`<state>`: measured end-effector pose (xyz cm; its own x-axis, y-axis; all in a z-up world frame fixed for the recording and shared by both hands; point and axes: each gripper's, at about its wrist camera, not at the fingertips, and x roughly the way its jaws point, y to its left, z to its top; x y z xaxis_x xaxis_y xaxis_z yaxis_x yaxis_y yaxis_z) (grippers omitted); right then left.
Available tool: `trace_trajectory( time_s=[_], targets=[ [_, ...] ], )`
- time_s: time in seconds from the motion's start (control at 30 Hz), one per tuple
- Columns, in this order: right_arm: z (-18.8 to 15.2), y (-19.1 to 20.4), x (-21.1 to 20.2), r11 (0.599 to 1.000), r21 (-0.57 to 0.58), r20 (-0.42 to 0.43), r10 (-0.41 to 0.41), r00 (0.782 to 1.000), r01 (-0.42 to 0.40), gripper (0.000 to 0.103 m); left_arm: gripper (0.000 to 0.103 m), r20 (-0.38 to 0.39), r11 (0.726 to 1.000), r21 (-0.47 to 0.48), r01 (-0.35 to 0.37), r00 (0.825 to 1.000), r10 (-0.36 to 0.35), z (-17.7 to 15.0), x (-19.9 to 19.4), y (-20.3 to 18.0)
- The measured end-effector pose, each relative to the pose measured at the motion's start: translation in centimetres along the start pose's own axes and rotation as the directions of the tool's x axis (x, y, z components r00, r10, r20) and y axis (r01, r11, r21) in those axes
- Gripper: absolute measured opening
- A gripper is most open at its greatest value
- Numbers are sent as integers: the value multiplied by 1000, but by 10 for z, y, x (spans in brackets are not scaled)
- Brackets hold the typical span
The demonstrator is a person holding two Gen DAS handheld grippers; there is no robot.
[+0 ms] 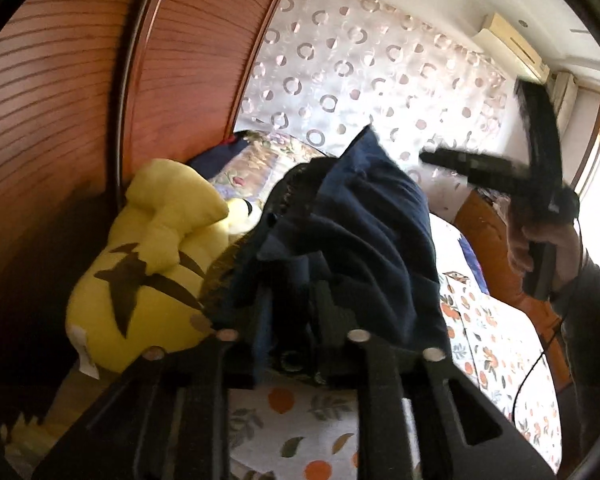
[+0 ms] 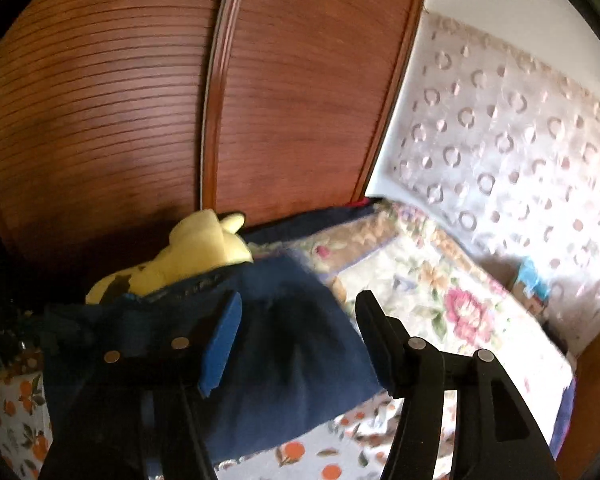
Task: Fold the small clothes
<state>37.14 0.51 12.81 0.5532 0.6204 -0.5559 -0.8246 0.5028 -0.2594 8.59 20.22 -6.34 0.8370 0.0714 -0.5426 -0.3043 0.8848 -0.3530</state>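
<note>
A dark navy garment is bunched between the fingers of my left gripper, which is shut on it and holds it up above the bed. The same navy garment hangs in the right wrist view. My right gripper is open, its blue-padded left finger and black right finger spread apart in front of the cloth, not pinching it. In the left wrist view the right gripper is raised at the right, held by a hand.
The bed sheet has an orange-fruit print. A yellow plush toy lies against the wooden wardrobe. A floral quilt and a circle-patterned curtain are behind. An air conditioner hangs high.
</note>
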Motion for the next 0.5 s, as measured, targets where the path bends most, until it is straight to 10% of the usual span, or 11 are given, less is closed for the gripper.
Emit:
trace_trajectory(
  time_s=[0.23,0.5],
  targets=[
    [-37,-3,54,988,140,-111,86,990,-70,61,82,57,995,93,-33,998,28,4,-18,-11],
    [-38,4,51,978,205,-43,38,998,-28,61,88,89,977,199,-78,994,61,2,-31,-35]
  ],
)
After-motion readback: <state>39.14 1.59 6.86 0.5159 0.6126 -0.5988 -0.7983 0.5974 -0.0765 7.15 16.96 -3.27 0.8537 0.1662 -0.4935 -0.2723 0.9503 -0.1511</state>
